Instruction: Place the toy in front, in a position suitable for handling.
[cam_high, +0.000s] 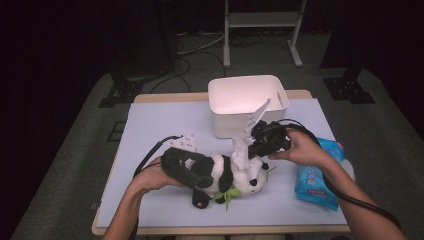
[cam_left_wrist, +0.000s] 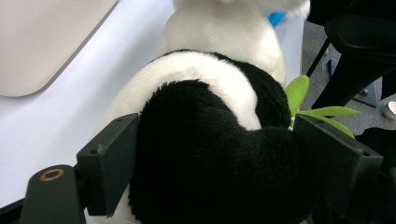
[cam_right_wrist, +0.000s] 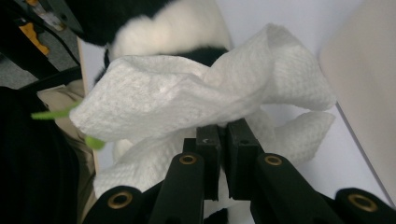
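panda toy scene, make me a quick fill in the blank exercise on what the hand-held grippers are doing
1. The left hand-held gripper is clamped around the plush ____.
2. The right hand-held gripper pinches a white ____.
3. Behind the toy on the table stands a white ____.
4. The blue packet lies on the toy's ____ side in the high view.

Missing words: panda; tissue; bin; right

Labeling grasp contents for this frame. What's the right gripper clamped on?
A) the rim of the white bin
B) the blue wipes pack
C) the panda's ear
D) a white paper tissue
D: in the right gripper view the right gripper has its jaws closed together on a crumpled white paper tissue, held over the plush panda; the blue wipes pack lies apart on the table.
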